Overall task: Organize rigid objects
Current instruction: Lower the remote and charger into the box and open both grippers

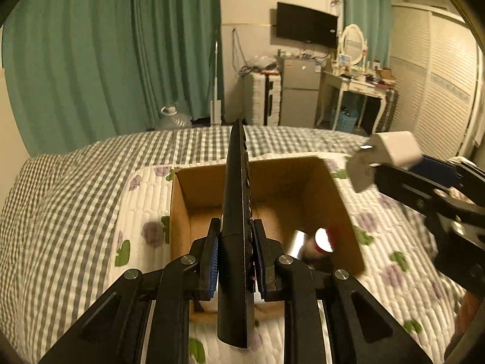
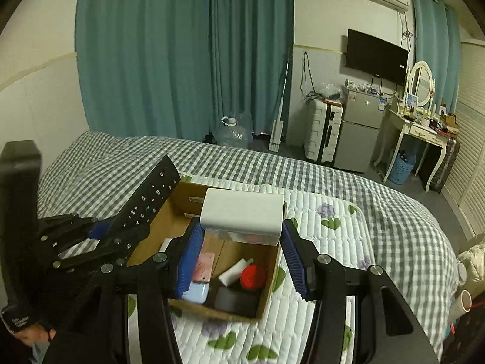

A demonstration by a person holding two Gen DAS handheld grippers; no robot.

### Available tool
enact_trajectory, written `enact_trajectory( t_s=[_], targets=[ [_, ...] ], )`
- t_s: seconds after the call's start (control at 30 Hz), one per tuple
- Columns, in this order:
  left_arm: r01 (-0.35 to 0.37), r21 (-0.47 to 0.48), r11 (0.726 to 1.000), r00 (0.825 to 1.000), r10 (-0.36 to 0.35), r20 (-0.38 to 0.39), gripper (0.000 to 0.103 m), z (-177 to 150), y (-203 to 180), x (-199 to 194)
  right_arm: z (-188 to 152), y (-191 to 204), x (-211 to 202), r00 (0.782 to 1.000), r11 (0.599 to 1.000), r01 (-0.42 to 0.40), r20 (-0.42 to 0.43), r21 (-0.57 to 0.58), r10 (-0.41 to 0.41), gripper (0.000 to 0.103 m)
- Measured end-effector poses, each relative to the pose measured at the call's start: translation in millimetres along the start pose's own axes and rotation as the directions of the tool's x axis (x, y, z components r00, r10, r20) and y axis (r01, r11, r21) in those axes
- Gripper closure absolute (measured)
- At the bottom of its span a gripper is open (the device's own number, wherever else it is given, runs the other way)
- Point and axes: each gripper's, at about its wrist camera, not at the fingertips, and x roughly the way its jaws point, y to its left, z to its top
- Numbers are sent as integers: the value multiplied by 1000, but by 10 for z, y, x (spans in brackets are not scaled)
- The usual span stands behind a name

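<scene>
We find no text that we can read. The black remote control (image 2: 147, 199) shows small pale button marks on its face, too small to make out. The television (image 2: 376, 57) on the wall carries a tiny light mark on its lower edge, which we cannot read. The small fridge (image 2: 362, 112) bears a blue and white sticker, also illegible. A black handle (image 2: 18, 318) at the lower left has faint pale lettering, blurred past reading.
</scene>
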Motion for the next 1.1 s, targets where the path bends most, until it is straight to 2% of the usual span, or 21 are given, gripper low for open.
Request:
enact_trajectory(
  t_s=[0.23, 0.37, 0.63, 0.73, 0.9, 1.1],
  targets=[
    [-7, -13, 1000, 998, 6, -67, 83, -133, 58, 630, -167, -107, 496, 998, 1000, -7, -55, 14, 8, 52],
    [-24, 33, 999, 997, 27, -77, 83, -230, -32, 786, -282, -168, 671, 997, 1000, -16, -77, 26, 18, 52],
    [-22, 31, 999, 995, 25, -97, 83, -336, -87, 963, -375, -201, 824, 995, 999, -29, -94, 29, 32, 52],
    [-13, 1, 1000, 995, 13, -102, 79, -337, -56, 967, -389, -213, 820, 995, 999, -26, -92, 28, 29, 52],
    [-10, 7, 1000, 996, 11, -88, 75, -253, -33, 757, -354, -262, 724, 996, 998, -20, -85, 55, 25, 52],
    [-27, -4, 1000, 1000, 27, -4, 75, -84, 95, 407, -193, -217, 633, 998, 999, -12, -68, 33, 14, 52]
  ],
)
